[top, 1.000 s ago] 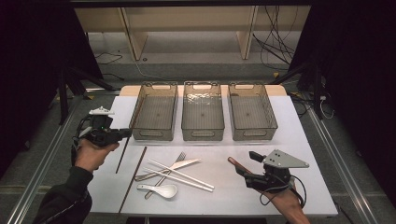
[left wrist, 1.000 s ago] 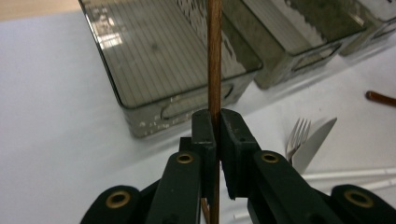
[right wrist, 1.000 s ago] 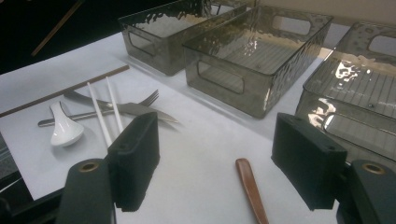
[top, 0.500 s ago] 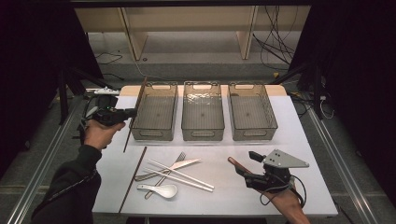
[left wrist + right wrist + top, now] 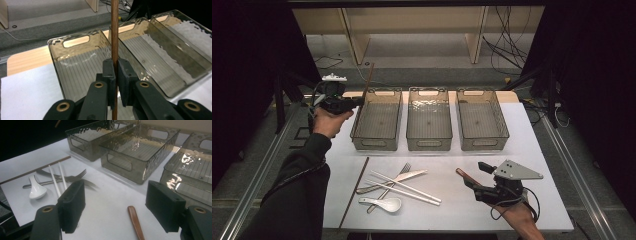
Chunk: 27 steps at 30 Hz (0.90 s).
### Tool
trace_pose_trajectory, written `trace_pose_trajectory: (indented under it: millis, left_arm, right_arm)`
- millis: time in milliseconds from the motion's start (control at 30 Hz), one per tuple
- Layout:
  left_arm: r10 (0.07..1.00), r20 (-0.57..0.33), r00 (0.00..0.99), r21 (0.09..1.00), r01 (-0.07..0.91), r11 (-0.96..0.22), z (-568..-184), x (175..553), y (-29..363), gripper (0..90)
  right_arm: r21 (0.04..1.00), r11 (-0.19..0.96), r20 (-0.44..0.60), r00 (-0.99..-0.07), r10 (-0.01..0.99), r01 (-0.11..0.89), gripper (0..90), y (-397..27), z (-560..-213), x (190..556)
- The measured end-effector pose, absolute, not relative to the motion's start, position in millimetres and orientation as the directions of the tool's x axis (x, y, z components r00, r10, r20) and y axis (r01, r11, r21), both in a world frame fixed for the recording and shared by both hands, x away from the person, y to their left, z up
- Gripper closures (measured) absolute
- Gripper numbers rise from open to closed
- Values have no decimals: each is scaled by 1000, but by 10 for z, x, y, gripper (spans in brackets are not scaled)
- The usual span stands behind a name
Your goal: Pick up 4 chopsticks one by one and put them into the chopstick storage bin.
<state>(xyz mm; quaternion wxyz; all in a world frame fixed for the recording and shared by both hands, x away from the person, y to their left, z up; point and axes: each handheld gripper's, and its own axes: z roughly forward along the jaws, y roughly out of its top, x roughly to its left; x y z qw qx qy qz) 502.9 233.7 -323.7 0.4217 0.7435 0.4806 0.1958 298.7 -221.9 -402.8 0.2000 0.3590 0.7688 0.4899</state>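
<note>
My left gripper (image 5: pixel 358 102) is shut on a brown chopstick (image 5: pixel 368 80) and holds it steeply over the left rim of the left bin (image 5: pixel 377 145). In the left gripper view the pads (image 5: pixel 109 71) pinch the chopstick (image 5: pixel 114 30) above that bin (image 5: pixel 75 45). A second brown chopstick (image 5: pixel 354 191) lies on the table. My right gripper (image 5: pixel 477 181) rests open at the front right. A brown wooden utensil (image 5: pixel 463 175) lies between its jaws, untouched. In the right gripper view that utensil (image 5: pixel 135 220) lies on the table between the spread pads (image 5: pixel 72 205).
Three clear bins stand in a row, the middle bin (image 5: pixel 428 145) and right bin (image 5: pixel 483 145) beside the left one. White chopsticks (image 5: pixel 408 186), a fork (image 5: pixel 398 175), a knife (image 5: pixel 404 176) and a white spoon (image 5: pixel 384 203) lie in a heap at the table's front.
My left gripper has carried the brown chopstick up and away from the table's left side to the left bin's rim. The right gripper has stayed still.
</note>
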Motion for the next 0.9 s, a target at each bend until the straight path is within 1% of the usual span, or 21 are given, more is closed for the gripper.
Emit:
trace_pose_trajectory:
  millis: [267, 367, 567, 700, 800, 900]
  left_arm:
    - [896, -93, 435, 825, 538, -175, -3239, 5234, 2315, 838]
    - [899, -73, 431, 827, 530, -187, -3240, 5274, 2301, 838]
    - [907, -86, 413, 824, 541, -168, -3336, 5330, 2308, 837]
    - [909, -84, 407, 821, 546, -169, -3380, 5367, 2289, 836]
    - [910, -60, 409, 816, 545, -191, -3386, 5396, 2258, 837]
    - [910, -68, 409, 817, 546, -184, -3385, 5418, 2249, 835]
  right_arm:
    - [899, 261, 44, -666, 745, 351, 327, -2222, -4023, 2982]
    - [899, 263, 41, -665, 745, 350, 326, -2227, -4021, 2980]
    - [899, 262, 43, -666, 745, 350, 327, -2225, -4021, 2980]
    - [899, 266, 40, -669, 742, 349, 327, -2216, -4024, 2982]
    - [899, 264, 42, -669, 742, 349, 327, -2213, -4024, 2981]
    - [898, 266, 41, -669, 742, 351, 327, -2217, -4026, 2983]
